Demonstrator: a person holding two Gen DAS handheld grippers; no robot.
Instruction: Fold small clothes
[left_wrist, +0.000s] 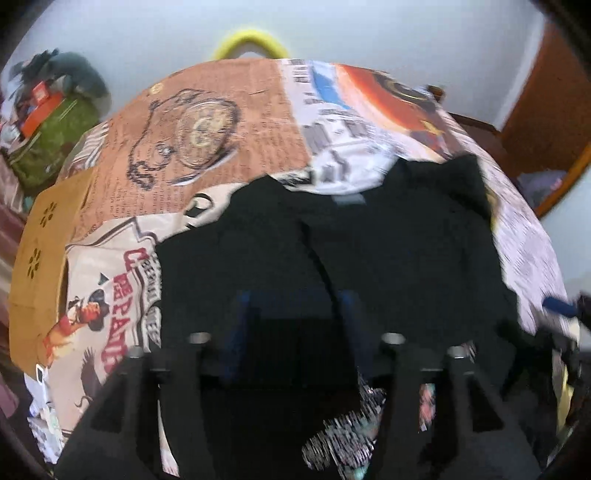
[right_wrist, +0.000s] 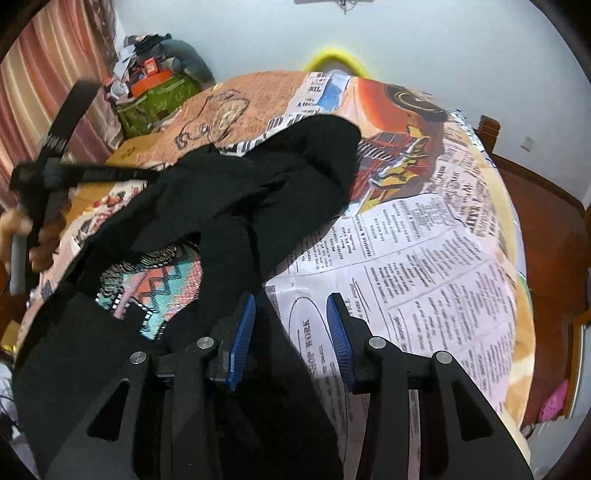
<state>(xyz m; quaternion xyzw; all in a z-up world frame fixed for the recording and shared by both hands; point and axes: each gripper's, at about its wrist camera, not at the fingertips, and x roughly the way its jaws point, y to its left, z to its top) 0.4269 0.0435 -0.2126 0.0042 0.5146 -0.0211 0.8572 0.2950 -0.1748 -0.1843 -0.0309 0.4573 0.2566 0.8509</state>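
So there's a black garment (left_wrist: 369, 251) lying crumpled on a bed covered with a newspaper-print bedsheet (right_wrist: 424, 258), all old headlines, a pocket-watch drawing and an orange vintage car. From the right wrist view the garment sprawls over the left half of the sheet, one part reaching up toward the car print, and a patch of patterned fabric (right_wrist: 162, 288) in teal, coral and black zigzags peeks out from under its folds. The right gripper (right_wrist: 291, 332) hangs over the garment's near edge with its blue pads (right_wrist: 242, 332) standing apart; black cloth sits in the gap right by the left pad, but it's impossible to say whether either pad actually presses on it. The left gripper (left_wrist: 295, 317) is tilted down over the middle of the garment, and its view is pretty blurry; its fingers are spread with dark cloth beneath them, nothing visibly pinched. The right view also catches that left gripper off to the side with a hand (right_wrist: 26, 236) wrapped around its handle. At the far end of the bed there's a green bag (right_wrist: 155, 99) piled with stuff, plus a yellow curved thing (left_wrist: 251, 42) poking up behind the mattress.
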